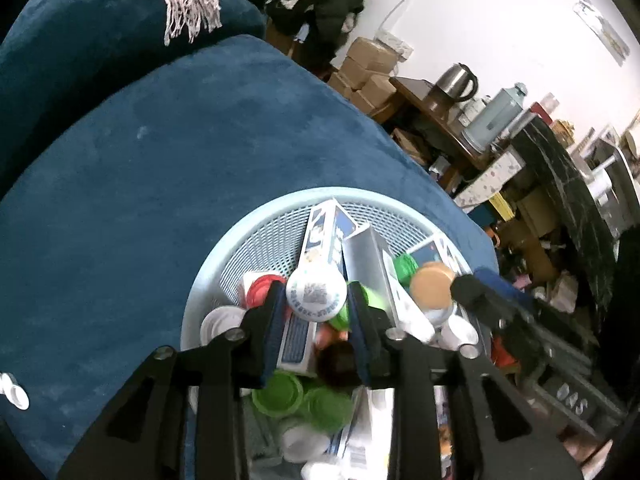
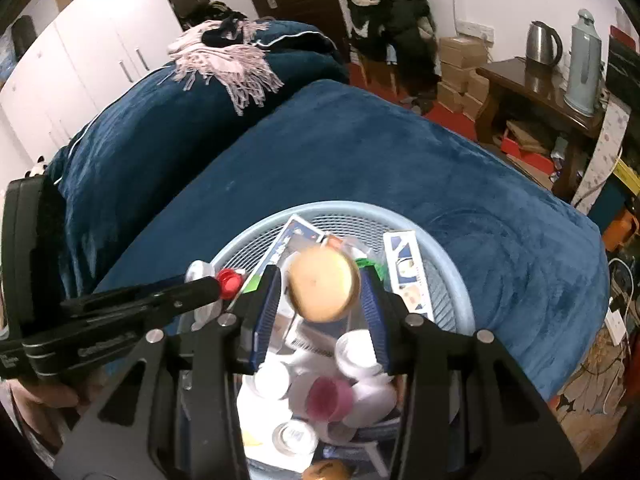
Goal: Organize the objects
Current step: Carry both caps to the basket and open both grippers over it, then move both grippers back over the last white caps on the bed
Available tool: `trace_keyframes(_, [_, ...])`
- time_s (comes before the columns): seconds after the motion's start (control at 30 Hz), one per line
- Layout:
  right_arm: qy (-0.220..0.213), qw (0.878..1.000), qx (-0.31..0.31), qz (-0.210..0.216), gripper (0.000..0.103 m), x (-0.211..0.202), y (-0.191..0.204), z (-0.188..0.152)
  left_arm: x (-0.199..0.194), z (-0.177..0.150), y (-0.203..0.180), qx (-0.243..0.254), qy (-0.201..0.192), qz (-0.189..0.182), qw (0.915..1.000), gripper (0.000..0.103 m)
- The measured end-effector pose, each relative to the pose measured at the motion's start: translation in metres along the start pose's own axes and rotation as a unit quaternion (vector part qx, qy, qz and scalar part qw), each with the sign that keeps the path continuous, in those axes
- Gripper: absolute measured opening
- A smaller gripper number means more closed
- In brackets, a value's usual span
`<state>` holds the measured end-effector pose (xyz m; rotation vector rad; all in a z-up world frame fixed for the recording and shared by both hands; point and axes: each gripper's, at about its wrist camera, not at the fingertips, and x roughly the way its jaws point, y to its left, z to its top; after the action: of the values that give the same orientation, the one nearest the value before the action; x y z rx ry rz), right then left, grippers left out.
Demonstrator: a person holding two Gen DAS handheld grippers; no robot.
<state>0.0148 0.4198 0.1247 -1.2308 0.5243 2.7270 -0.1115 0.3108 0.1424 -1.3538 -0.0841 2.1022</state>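
A light-blue mesh basket (image 1: 332, 193) (image 2: 400, 216) stands on a dark blue blanket and holds several caps, lids and small cartons. My left gripper (image 1: 316, 312) hangs over it. A white printed cap (image 1: 316, 294) lies flat between its fingertips with a sliver of room beside it, so the pads are not pressing it. My right gripper (image 2: 322, 300) is over the same basket. A blurred tan cap (image 2: 324, 284) (image 1: 432, 290) sits loose between its blue pads (image 2: 266, 312). Each gripper shows in the other's view: the right (image 1: 464, 286), the left (image 2: 212, 284).
The blanket (image 1: 160, 184) covers a bed around the basket, with a pink fringed scarf (image 2: 224, 60) on the rolled bedding behind. Two white caps (image 1: 12, 392) lie on the blanket at far left. A wooden table with a kettle (image 2: 542, 44) and stacked cardboard boxes (image 2: 460, 68) stand beyond.
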Motion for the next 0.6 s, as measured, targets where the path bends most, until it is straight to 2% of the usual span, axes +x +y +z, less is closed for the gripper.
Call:
trace_keyframes(0.03, [0.003,1.000,0.004,0.001,0.047,-0.001,-0.003,-0.001,0.003,0.001,0.000,-0.006,0.001,0.000,1.0000,0.071])
trace_keyframes(0.07, [0.004,1.000,0.011,0.004,0.050,0.000,-0.004,-0.002,0.000,0.000,0.002,-0.009,-0.003,-0.002,1.0000,0.081])
trace_keyframes(0.13, [0.000,1.000,0.010,0.004,0.054,-0.002,-0.007,-0.003,-0.008,-0.001,0.003,-0.008,-0.019,0.000,0.9998,0.082])
trace_keyframes(0.2, [-0.004,1.000,0.000,-0.002,0.063,-0.005,-0.006,-0.006,-0.013,-0.003,0.006,-0.007,-0.020,0.012,0.9997,0.083])
trace_keyframes(0.33, [-0.011,1.000,-0.027,-0.011,0.081,-0.009,0.003,-0.014,-0.031,-0.015,0.017,0.010,-0.022,0.047,0.9986,0.096])
trace_keyframes(0.4, [-0.014,0.999,-0.041,-0.014,0.088,-0.011,0.008,-0.017,-0.040,-0.023,0.022,0.026,-0.022,0.071,0.9969,0.099])
trace_keyframes(0.5, [-0.019,0.998,-0.060,-0.018,0.091,-0.016,0.021,-0.021,-0.057,-0.038,0.039,0.041,-0.024,0.115,0.9923,0.102])
trace_keyframes(0.6, [-0.023,0.996,-0.082,-0.005,0.095,-0.019,0.040,-0.024,-0.074,-0.052,0.064,0.026,-0.031,0.139,0.9895,0.102])
